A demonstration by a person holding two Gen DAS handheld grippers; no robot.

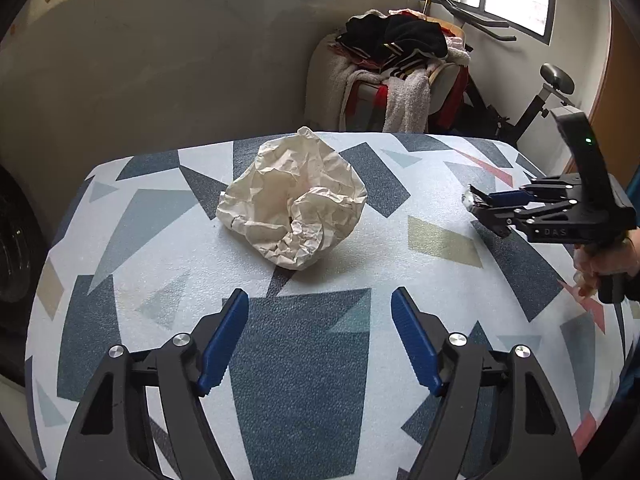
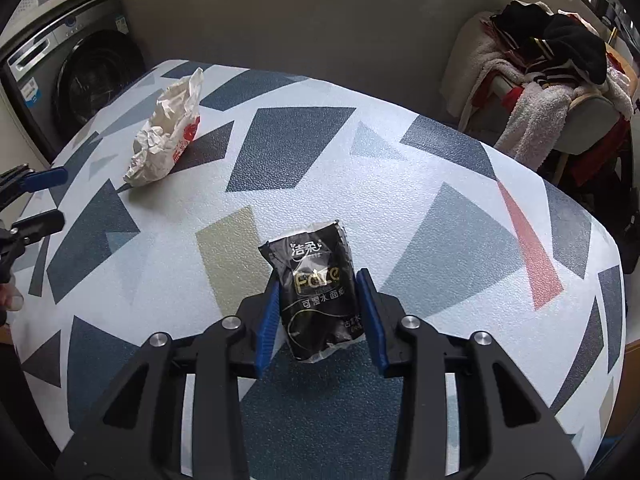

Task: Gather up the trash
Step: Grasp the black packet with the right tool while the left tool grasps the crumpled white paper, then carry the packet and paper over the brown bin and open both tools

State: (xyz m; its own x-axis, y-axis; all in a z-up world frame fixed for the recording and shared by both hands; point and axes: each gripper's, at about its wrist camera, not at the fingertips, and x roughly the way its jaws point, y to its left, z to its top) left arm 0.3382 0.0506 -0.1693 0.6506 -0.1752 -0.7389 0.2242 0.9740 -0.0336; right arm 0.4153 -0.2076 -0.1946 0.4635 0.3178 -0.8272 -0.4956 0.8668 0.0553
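Note:
A crumpled white paper bag lies on the patterned table, ahead of my open, empty left gripper. The bag also shows at the far left in the right wrist view, with red print on it. My right gripper is shut on a black tissue packet, its blue pads pressing both sides. In the left wrist view the right gripper sits at the table's right side with the packet's edge between its tips. The left gripper's fingertips show at the left edge of the right wrist view.
A washing machine stands beyond the table's left end. A chair piled with clothes and towels and an exercise bike stand behind the table near the wall.

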